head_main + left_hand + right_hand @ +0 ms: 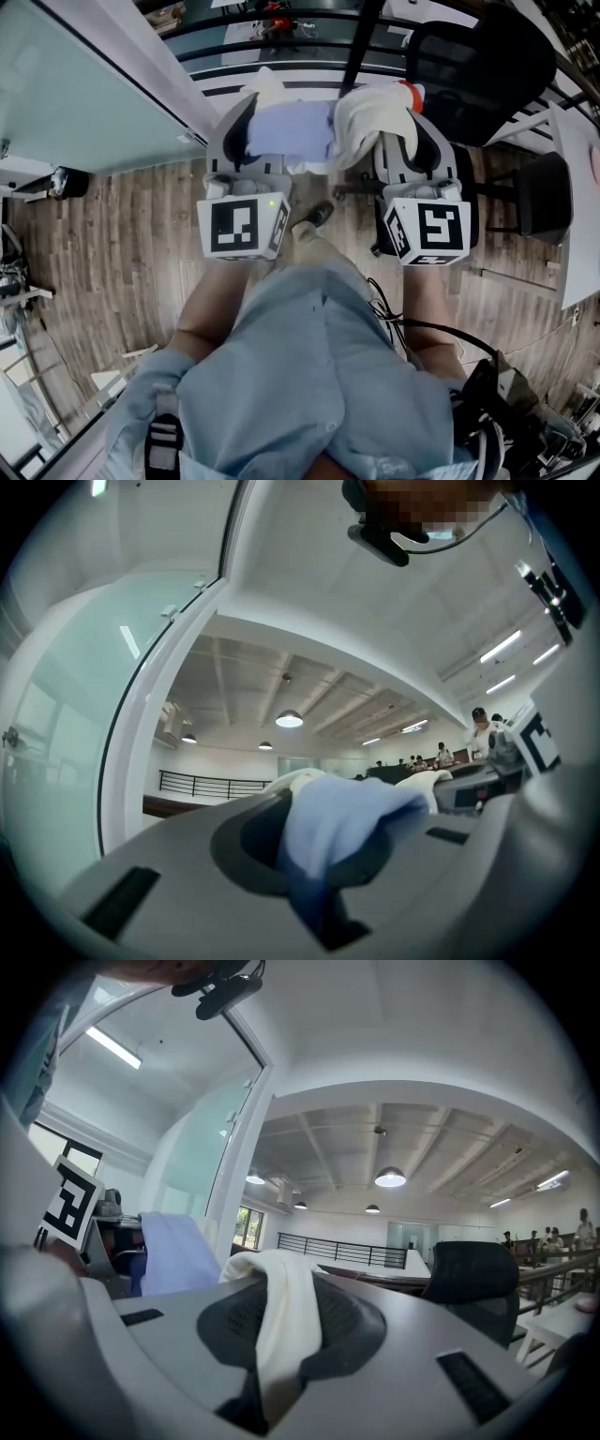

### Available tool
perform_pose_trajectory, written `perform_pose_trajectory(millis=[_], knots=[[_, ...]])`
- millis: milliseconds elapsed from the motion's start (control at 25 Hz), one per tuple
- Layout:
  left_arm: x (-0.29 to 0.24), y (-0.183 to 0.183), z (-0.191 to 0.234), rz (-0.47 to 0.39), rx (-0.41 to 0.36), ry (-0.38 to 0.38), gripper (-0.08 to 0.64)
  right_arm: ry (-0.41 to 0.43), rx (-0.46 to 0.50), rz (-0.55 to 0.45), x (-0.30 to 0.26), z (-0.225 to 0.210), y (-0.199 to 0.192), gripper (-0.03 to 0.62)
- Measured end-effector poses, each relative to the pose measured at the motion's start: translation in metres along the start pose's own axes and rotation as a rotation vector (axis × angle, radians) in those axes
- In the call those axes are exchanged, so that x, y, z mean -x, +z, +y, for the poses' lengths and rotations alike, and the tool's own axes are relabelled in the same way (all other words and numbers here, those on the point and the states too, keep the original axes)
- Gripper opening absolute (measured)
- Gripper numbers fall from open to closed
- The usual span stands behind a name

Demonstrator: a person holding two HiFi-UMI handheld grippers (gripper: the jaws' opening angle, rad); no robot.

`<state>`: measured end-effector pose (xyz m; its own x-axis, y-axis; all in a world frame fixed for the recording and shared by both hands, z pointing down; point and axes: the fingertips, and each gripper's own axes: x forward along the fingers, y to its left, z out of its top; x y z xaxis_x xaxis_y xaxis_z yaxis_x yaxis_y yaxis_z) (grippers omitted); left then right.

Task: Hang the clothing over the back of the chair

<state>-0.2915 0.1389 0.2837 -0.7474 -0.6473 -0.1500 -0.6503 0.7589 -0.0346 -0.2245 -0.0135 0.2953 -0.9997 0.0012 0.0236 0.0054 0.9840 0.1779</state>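
Closest in, the person's pale blue shirt point(319, 375) fills the low part of the head view, with both forearms reaching out over the wood floor point(112, 244). Just ahead sit the two marker cubes, left point(242, 225) and right point(429, 230).

Next come the jaws. The left gripper point(255, 111) is nipped almost together on a fold of the clothing point(300, 131). Its own view shows it plainly: the left gripper point(323, 855) has the pale blue cloth point(337, 817) wedged down in the slot and spilling over the top. It's the same on the other side, where the right gripper point(281, 1335) is clamped down to a narrow gap on the cream part of the clothing point(281, 1307), draped across its jaws.

So the clothing is up in the air, bunched between the two grippers, its long line running side to side across the person's front.

Further out is the target, the black office chair point(469, 70). It stands ahead and off to the right, well apart from the cloth and not under it. The right gripper view has the chair point(469, 1283) beyond and to the right of its jaws, so the right hand is the nearer one. I'd say the whole span has to go right and forward, then up over the top of the chair back.

To the left, a glass partition point(84, 84) closes off the room.
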Motion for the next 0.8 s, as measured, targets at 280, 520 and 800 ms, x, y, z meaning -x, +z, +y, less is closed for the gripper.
perform_pose_trajectory(millis=[280, 520, 800], knots=[[-0.081, -0.017, -0.002, 0.02, -0.008, -0.06, 0.041, -0.044, -0.009, 0.024, -0.055, -0.045, -0.013, 0.069], [-0.173, -0.048, 0.014, 0.042, -0.007, -0.113, 0.041, -0.084, -0.024, 0.041, -0.132, -0.085, -0.033, 0.069], [-0.228, -0.031, 0.01, 0.005, -0.001, -0.155, 0.041, -0.125, 0.004, 0.03, -0.159, -0.117, -0.016, 0.069]])
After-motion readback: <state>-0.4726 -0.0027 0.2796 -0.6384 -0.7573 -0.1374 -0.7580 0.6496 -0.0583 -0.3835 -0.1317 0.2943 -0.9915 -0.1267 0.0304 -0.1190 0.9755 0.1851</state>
